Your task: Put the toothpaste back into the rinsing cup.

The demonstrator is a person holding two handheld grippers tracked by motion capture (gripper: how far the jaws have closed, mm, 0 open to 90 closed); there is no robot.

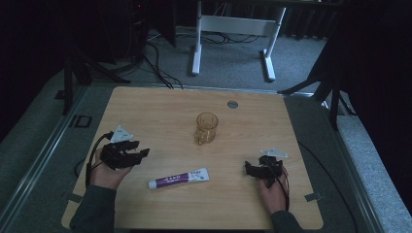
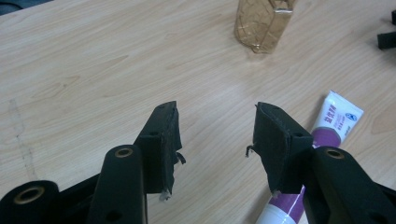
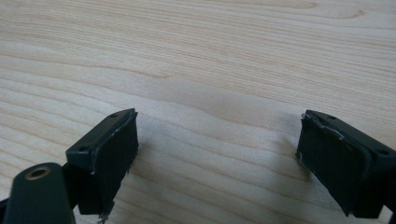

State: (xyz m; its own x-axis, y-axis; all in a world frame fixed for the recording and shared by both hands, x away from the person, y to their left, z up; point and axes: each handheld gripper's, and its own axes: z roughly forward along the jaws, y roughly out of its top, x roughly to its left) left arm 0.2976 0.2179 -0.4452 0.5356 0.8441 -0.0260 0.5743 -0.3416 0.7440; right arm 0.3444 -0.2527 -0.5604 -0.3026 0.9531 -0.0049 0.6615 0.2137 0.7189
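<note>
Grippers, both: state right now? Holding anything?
Left gripper: open, nothing between the jaws; the toothpaste tube lies beside it on the table.
Right gripper: open wide, holding nothing, bare table between the jaws.

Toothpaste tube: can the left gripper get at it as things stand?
Probably yes. The left gripper has its jaws open and empty, the toothpaste tube lies flat just beside it, and only bare table lies between them.

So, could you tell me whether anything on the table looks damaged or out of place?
Only slight wear: the left gripper pads have frayed edges. The toothpaste tube lies flat and intact, and the amber glass mug stands upright with nothing spilled.
</note>
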